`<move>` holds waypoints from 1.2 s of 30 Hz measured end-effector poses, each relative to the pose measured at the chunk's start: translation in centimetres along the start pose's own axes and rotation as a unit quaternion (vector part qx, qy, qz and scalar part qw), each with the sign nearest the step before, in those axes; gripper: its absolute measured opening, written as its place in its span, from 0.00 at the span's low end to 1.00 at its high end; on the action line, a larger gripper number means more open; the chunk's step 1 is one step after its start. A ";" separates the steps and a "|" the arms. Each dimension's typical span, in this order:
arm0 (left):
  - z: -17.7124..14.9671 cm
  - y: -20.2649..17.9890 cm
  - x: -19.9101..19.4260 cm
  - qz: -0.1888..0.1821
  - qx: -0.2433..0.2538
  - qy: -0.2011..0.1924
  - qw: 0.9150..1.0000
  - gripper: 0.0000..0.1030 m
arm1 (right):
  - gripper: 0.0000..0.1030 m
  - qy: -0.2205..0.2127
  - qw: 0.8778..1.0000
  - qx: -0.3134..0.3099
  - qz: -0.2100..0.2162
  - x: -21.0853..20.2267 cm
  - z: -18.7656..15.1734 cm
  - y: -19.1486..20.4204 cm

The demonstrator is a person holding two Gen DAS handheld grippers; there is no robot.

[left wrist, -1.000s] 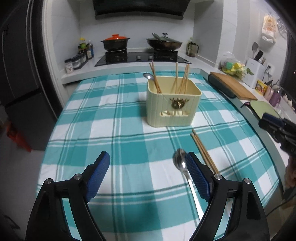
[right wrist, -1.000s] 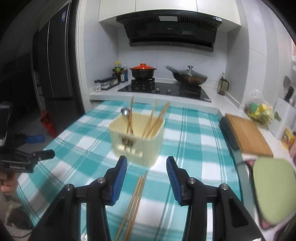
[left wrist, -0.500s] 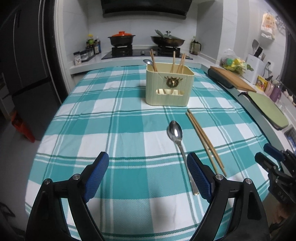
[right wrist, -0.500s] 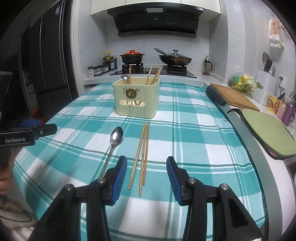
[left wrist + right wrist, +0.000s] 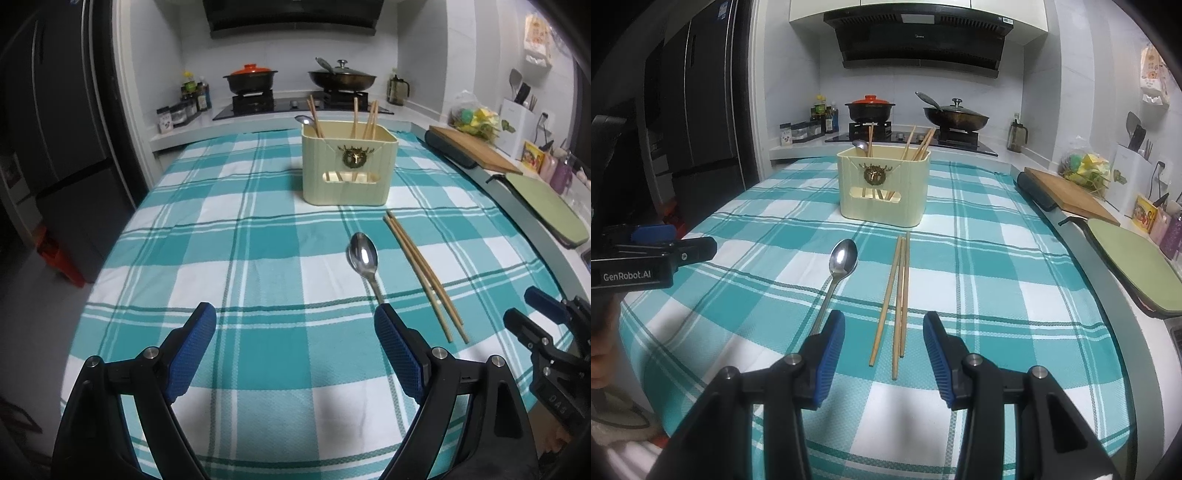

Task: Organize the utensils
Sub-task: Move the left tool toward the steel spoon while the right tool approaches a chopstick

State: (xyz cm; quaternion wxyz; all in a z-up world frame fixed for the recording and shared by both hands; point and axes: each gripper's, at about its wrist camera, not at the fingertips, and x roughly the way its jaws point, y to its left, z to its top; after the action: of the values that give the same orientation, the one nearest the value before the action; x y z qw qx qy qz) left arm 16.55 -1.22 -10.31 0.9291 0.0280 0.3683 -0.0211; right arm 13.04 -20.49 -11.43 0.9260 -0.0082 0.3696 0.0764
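A metal spoon (image 5: 364,258) (image 5: 842,260) lies bowl-up on the checked tablecloth, its handle toward me. Right of it lie three wooden chopsticks (image 5: 421,269) (image 5: 897,295). Behind them stands a cream utensil holder (image 5: 349,173) (image 5: 882,188) with several chopsticks and a spoon upright in it. My left gripper (image 5: 295,321) hovers wide open over the near cloth, left of the spoon's handle, with nothing between its fingers. My right gripper (image 5: 884,325) is partly open and empty, just short of the chopsticks' near ends. Each gripper also shows at the edge of the other's view.
The table (image 5: 221,258) has teal-and-white cloth. A hob with a red-lidded pot (image 5: 870,107) and a wok (image 5: 955,116) sits behind it. A wooden cutting board (image 5: 1067,192) and a green mat (image 5: 1134,258) lie on the counter at right. A dark fridge (image 5: 698,110) stands at left.
Both grippers drew back from the holder toward the table's near edge and sank a little. The spoon and chopsticks now lie ahead of the fingers. Nothing was grasped.
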 end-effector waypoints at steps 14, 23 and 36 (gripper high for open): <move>-4.7 0.0 3.3 -0.038 0.030 0.046 0.998 0.88 | 0.44 0.032 0.999 0.018 -0.027 1.4 -2.1 -1.2; -1.5 -3.8 7.3 -0.070 0.043 0.057 0.995 0.88 | 0.43 0.072 0.997 0.034 -0.003 5.9 -0.7 -4.4; 1.3 -6.9 15.0 -0.035 0.052 0.086 0.994 0.88 | 0.16 0.157 0.984 0.044 0.072 17.7 3.4 -5.6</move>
State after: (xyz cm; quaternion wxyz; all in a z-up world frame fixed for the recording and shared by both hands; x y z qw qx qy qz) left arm 27.92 -8.44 -19.91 0.8900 0.0654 0.4458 -0.0700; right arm 28.88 -23.39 -21.32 0.8483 0.0468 0.5127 0.1241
